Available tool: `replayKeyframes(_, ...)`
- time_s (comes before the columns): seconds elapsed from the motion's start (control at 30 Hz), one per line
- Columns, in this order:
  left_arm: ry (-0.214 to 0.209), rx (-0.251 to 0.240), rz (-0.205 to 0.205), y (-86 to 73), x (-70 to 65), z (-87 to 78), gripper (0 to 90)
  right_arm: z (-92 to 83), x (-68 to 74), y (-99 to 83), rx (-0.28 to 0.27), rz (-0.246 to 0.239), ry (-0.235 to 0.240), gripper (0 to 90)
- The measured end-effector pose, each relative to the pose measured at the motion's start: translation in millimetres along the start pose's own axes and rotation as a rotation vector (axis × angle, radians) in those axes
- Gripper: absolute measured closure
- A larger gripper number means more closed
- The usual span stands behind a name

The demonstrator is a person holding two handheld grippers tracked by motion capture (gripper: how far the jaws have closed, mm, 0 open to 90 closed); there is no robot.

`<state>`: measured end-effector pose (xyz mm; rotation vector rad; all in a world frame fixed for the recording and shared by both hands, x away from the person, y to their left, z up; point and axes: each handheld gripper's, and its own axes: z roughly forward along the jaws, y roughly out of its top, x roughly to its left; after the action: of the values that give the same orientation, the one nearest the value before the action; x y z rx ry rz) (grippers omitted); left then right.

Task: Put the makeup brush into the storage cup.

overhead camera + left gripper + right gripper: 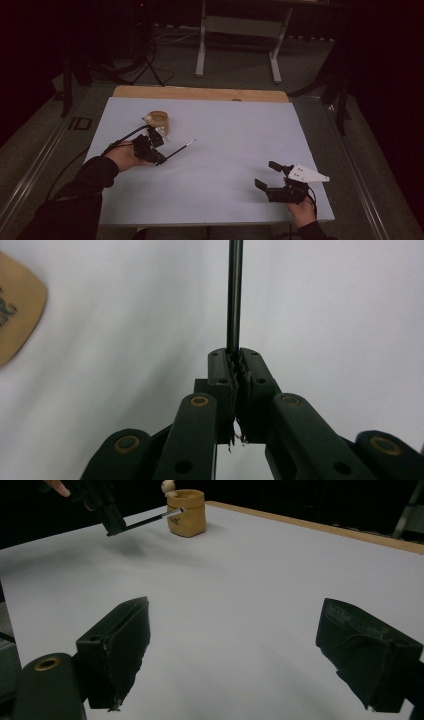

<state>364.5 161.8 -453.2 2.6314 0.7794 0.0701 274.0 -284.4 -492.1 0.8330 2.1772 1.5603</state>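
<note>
Left gripper view: thin rod [234,295] clamped between left tongs [235,357]; sticks straight out.

Dark long sleeves are worn. Each black hand-held gripper [148,148] has brass-ringed pivots; a grey three-cornered plate [306,174] tops the right hand-held gripper [272,176], and black cables trail.

A thin dark stick [181,149] with a small shiny tip stuck out above the white table [240,135], its back end pinched. A tan paper cup [161,121] stood upright near the table's far left corner, just behind the stick.
</note>
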Motion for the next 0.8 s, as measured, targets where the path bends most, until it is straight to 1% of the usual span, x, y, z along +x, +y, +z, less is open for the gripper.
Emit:
replayKeyframes(0.03,-0.020,-0.004,-0.013,0.1,-0.4,-0.2,86.0,0.0,0.0,0.0,0.000,0.000,0.000,13.9)
replayKeyframes(0.07,-0.003,-0.027,-0.011,-0.3,-2.5,-1.0,86.0,0.3,0.0,-0.1,0.004,0.001,0.002,13.8)
replayKeyframes(0.13,-0.011,-0.036,-0.009,-0.8,-3.8,-1.2,86.0,0.4,0.0,0.1,0.008,0.002,0.005,13.6)
replayKeyframes(0.17,-0.013,-0.061,-0.019,-1.5,-5.8,-1.9,86.0,0.4,0.0,0.2,0.008,0.003,0.006,13.5)
replayKeyframes(0.2,0.007,-0.073,-0.011,-1.9,-7.5,-2.0,86.0,0.4,0.1,0.3,0.010,0.002,0.005,13.4)
replayKeyframes(0.23,0.007,-0.073,-0.011,-1.9,-7.5,-2.0,86.0,0.4,0.1,0.3,0.010,0.002,0.005,13.4)
replayKeyframes(0.27,0.000,-0.099,-0.050,-2.3,-7.8,-2.7,86.0,0.5,0.0,0.4,0.011,0.002,0.006,13.3)
replayKeyframes(0.3,0.000,-0.099,-0.050,-2.3,-7.8,-2.7,86.0,0.5,0.0,0.4,0.011,0.002,0.006,13.3)
replayKeyframes(0.33,0.019,-0.115,-0.048,-2.7,-9.4,-2.7,86.0,0.8,0.2,0.6,0.015,-0.002,0.005,13.3)
replayKeyframes(0.37,0.005,-0.126,-0.058,-3.3,-11.9,-2.0,86.0,0.8,0.4,0.7,0.015,-0.002,0.005,13.2)
replayKeyframes(0.4,0.022,-0.137,-0.053,-3.9,-14.2,-1.6,86.0,0.9,0.5,0.9,0.015,-0.005,0.004,13.1)
replayKeyframes(0.43,0.022,-0.137,-0.053,-3.9,-14.2,-1.6,86.0,0.9,0.6,1.0,0.016,-0.006,0.005,13.1)
replayKeyframes(0.47,0.007,-0.137,-0.053,-4.1,-14.7,-1.1,86.0,0.9,0.6,1.0,0.016,-0.006,0.005,13.1)
replayKeyframes(0.53,0.013,-0.161,-0.063,-5.5,-17.6,-0.1,86.0,1.0,0.8,1.2,0.018,-0.006,0.004,13.1)
replayKeyframes(0.57,-0.001,-0.163,-0.064,-6.1,-18.0,0.3,86.0,1.1,0.9,1.1,0.019,-0.006,0.006,13.1)
replayKeyframes(0.6,-0.002,-0.192,-0.077,-8.0,-19.6,0.0,86.0,1.1,0.9,1.1,0.022,-0.004,0.006,13.1)
replayKeyframes(0.63,-0.021,-0.200,-0.084,-8.9,-19.9,-0.1,86.0,1.0,0.7,1.1,0.020,-0.004,0.007,13.1)
replayKeyframes(0.67,-0.021,-0.200,-0.084,-8.9,-19.9,-0.1,86.0,1.0,0.7,1.1,0.020,-0.004,0.007,13.1)
replayKeyframes(0.7,-0.015,-0.221,-0.099,-10.5,-21.3,-0.9,86.0,0.9,0.6,1.3,0.021,-0.003,0.005,13.1)
replayKeyframes(0.8,-0.028,-0.249,-0.115,-12.8,-24.2,-0.7,86.0,0.6,0.5,1.7,0.022,-0.002,0.006,13.0)
